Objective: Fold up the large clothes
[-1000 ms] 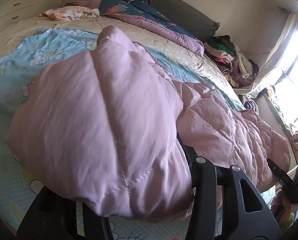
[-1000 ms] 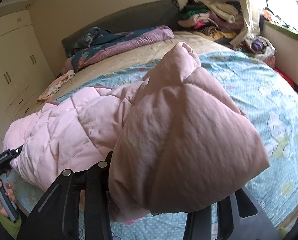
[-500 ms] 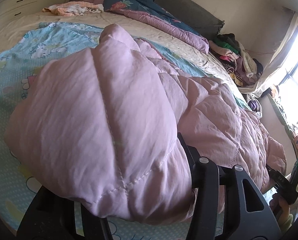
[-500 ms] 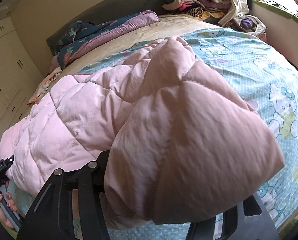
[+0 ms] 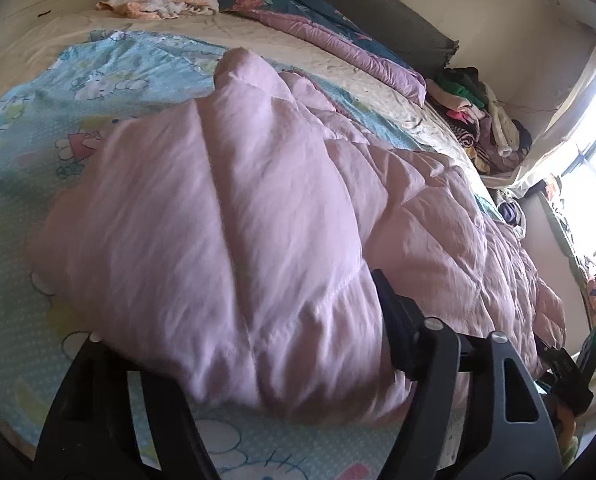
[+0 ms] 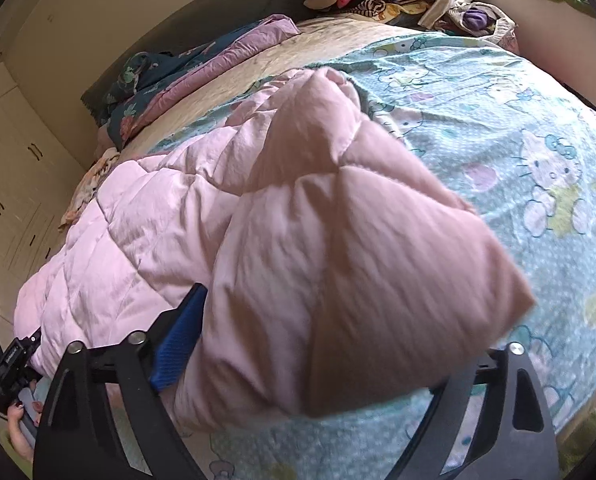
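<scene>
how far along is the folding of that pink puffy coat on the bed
Partly done. The pink quilted puffer coat lies doubled over on the blue cartoon-print bedsheet, one fold made. In hand: the left gripper and right gripper are both opening, the coat's near edge between their fingers, apparently being let go. Left: the bundle looks long and lumpy, so probably another fold and some smoothing.

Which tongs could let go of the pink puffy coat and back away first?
Probably the right tongs. Their jaws are opening and already stand wide around the pink coat, one blue pad bare. The left tongs are opening too, but the coat bulges tighter between them.
</scene>
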### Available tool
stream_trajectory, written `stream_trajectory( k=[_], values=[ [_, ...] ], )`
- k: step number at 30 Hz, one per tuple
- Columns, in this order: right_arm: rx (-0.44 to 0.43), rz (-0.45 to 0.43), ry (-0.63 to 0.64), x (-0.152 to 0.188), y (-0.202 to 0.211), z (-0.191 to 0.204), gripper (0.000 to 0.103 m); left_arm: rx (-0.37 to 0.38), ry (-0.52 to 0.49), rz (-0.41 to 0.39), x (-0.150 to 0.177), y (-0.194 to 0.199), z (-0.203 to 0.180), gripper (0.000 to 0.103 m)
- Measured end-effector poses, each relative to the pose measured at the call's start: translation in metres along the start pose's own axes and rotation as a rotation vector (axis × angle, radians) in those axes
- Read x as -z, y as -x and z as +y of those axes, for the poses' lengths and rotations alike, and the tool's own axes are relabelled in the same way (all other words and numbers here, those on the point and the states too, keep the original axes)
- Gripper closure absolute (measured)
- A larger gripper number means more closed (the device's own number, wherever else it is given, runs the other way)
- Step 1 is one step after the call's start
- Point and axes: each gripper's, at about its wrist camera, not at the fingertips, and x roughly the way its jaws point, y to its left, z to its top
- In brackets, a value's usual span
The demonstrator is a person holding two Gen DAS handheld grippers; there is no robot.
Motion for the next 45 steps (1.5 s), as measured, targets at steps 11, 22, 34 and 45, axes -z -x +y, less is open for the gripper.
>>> stream_trajectory(
  k=[11, 22, 34, 45],
  values=[
    [0.036, -0.079, 0.048, 0.012, 0.048, 0.01, 0.005, -0.028, -0.037, -0.038, 0.011, 0.043, -0.005, 0.01],
    [0.042, -0.195, 0.17, 0.02, 0.1, 0.042, 0.004, -0.06, -0.126, -0.157, 0.012, 0.094, -0.026, 0.01],
    [-0.003, -0.304, 0.31, 0.038, 0.152, 0.093, 0.004, -0.004, -0.192, -0.22, 0.025, 0.129, -0.055, 0.009],
    [-0.034, -0.361, 0.412, 0.058, 0.18, 0.123, 0.004, 0.049, -0.272, -0.247, 0.045, 0.143, -0.082, 0.009]
  ],
)
